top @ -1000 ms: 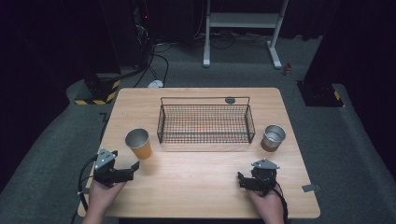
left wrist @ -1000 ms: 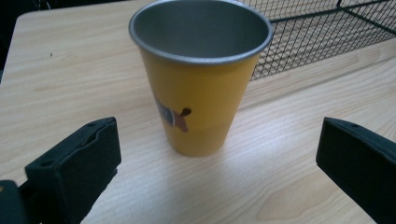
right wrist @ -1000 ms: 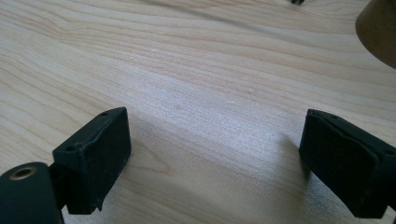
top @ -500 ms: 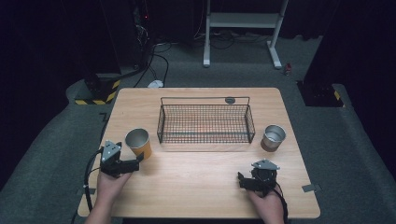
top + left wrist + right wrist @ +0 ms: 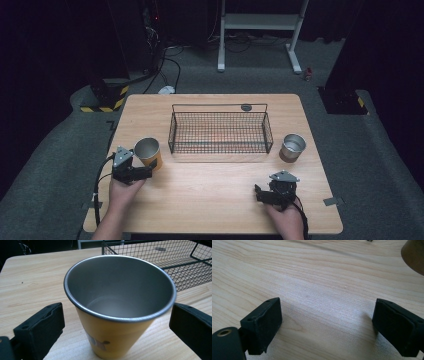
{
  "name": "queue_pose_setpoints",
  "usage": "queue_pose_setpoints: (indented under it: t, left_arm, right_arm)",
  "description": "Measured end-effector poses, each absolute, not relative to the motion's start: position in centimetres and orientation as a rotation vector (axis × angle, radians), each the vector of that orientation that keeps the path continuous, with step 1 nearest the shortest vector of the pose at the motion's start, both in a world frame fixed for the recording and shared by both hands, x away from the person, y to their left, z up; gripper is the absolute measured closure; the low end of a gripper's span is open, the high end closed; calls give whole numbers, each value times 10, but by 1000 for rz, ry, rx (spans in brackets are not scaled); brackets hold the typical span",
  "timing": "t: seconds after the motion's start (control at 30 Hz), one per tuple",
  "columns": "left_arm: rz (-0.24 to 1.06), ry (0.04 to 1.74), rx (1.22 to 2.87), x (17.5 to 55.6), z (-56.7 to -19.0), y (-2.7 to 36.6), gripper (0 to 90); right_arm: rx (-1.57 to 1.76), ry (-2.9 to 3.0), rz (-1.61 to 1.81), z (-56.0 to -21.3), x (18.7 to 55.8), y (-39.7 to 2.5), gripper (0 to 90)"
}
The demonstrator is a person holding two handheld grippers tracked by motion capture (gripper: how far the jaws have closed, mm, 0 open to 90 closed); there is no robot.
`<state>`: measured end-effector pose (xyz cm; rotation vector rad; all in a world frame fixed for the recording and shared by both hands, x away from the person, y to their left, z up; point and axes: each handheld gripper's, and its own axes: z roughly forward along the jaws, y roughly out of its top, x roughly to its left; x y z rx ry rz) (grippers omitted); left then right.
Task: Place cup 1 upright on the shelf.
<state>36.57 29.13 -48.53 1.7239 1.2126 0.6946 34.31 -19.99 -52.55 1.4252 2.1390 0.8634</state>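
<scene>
Pale wood grain runs across the table [image 5: 215, 200], which stands on grey carpet in a dark room. Nearest the person, the right gripper [image 5: 260, 192] rests low on the front right of the tabletop, unmoved from a second ago; in the right gripper view its jaws stand wide apart over bare wood, released, with nothing between them. At the front left, the left gripper [image 5: 148, 172] has travelled forward and inward over the last second, from a spot well short of the orange cup [image 5: 148, 152] to right up against it. In the left gripper view the cup [image 5: 120, 305] stands upright between the two spread jaws, a gap visible on each side, so the gripper is released around it and not yet clenched. The cup sits just left of the wire basket [image 5: 220, 131], near its front left corner.

The cup's base is cut off by the lower edge of the left gripper view, and a dark mark on its orange wall is too partial to read. A brown curved shape at the top right corner of the right gripper view is cropped and cannot be identified.

Counted: two grippers, one orange cup, one steel cup [image 5: 292, 147] to the basket's right, one basket, and one small dark disc [image 5: 246, 107] beyond it near the far edge.
</scene>
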Motion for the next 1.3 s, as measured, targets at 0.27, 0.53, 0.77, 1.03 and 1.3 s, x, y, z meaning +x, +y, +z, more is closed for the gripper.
queue_pose_setpoints:
  t: [0.27, 0.53, 0.77, 1.03, 1.3]
  left_arm:
    - [702, 1198, 1703, 379, -488, 290, 5]
    - [704, 1179, 1686, 380, -489, 286, 5]
    - [707, 1180, 1687, 380, -493, 286, 6]
    - [736, 1170, 1671, 379, -494, 288, 61]
    - [754, 1151, 1677, 377, -494, 285, 137]
  right_arm:
    - [1425, 2139, 863, -525, 343, -200, 90]
    - [1427, 2138, 863, -525, 343, -200, 90]
    - [1427, 2137, 863, -525, 343, -200, 90]
    - [1427, 2137, 863, -525, 343, -200, 90]
    - [1427, 2137, 863, -525, 343, -200, 90]
